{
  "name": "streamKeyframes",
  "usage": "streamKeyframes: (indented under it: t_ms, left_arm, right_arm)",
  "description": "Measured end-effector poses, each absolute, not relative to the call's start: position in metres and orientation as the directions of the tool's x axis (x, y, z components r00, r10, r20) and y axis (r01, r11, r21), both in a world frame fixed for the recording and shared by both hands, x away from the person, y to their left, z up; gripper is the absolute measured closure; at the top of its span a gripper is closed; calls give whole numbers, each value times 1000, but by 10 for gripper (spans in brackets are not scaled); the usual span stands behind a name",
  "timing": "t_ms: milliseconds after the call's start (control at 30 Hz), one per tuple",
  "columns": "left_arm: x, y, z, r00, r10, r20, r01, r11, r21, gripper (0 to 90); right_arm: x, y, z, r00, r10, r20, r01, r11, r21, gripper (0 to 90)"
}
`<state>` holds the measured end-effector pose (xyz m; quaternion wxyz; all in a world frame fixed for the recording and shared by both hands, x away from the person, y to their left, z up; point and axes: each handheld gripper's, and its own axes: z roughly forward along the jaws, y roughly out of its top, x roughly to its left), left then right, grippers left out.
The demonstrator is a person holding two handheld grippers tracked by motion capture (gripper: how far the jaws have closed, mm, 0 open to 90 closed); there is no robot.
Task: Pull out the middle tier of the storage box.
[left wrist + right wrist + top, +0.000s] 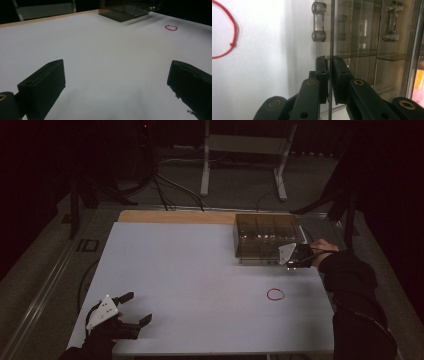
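Observation:
A smoky clear plastic box [267, 237] with compartments stands at the far right of the white table [200, 280]. My right gripper [295, 256] is at its near right corner. In the right gripper view the jaws [330, 62] are shut on the thin edge of the box's clear panel [331, 37], which carries a clear handle [319, 22]. A red band loop [275, 294] lies flat on the table in front of the box. My left gripper [134, 307] rests at the near left corner, open, with nothing between its jaws [117, 82].
The box [125, 11] and the red loop [171, 27] lie far across the table from my left gripper. A wooden strip [175, 216] runs along the table's far edge. Behind it stand a metal frame [245, 150] and floor cables [165, 190].

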<state>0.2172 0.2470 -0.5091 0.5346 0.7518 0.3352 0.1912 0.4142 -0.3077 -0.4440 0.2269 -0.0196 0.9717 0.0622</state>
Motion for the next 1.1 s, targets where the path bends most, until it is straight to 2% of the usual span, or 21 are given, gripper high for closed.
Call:
streamKeyframes:
  t_ms: [1100]
  left_arm:
    - [217, 247, -509, 704, 707, -67, 295, -205, 933, 33]
  right_arm:
    - [405, -308, -449, -894, -16, -448, -76, 990, 117, 854]
